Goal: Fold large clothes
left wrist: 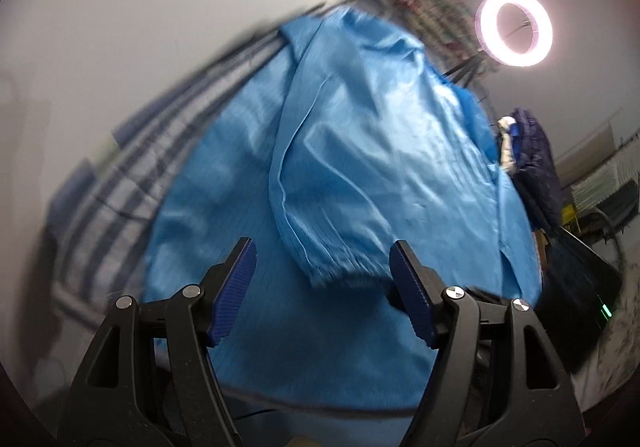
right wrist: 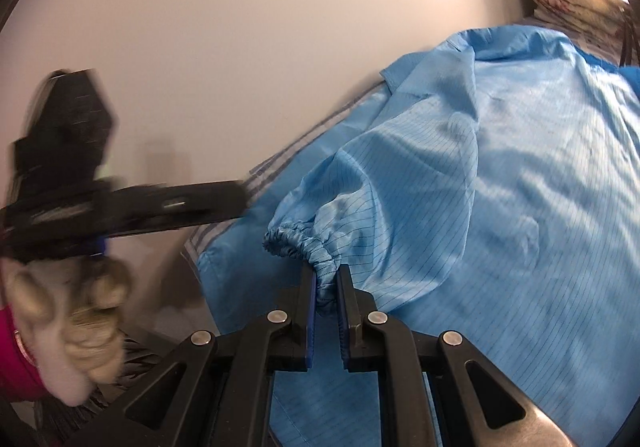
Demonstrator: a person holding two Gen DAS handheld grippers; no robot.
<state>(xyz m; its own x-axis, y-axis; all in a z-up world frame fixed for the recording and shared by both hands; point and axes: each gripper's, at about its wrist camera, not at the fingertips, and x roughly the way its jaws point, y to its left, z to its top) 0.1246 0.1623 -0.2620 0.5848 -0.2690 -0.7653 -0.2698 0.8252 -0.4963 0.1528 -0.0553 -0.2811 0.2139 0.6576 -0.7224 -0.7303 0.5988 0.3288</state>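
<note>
While the right tongs [right wrist: 326, 279] pinch the gathered elastic cuff [right wrist: 304, 245] of the blue garment [right wrist: 500, 175] between ribbed blue pads, the sleeve balloons upward from the grip. Thin, glossy and finely pinstriped, the garment lies spread over a striped bedsheet [left wrist: 132, 167] beside a pale wall. Over it, the left tongs [left wrist: 322, 259] stand spread wide, holding nothing, with the cuff just beyond their tips. A glowing ring light [left wrist: 514, 27] hangs at the right.

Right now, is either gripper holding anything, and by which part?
The right gripper is shut on the blue garment, pinching its elastic sleeve cuff. The left gripper is open, holding nothing.
</note>
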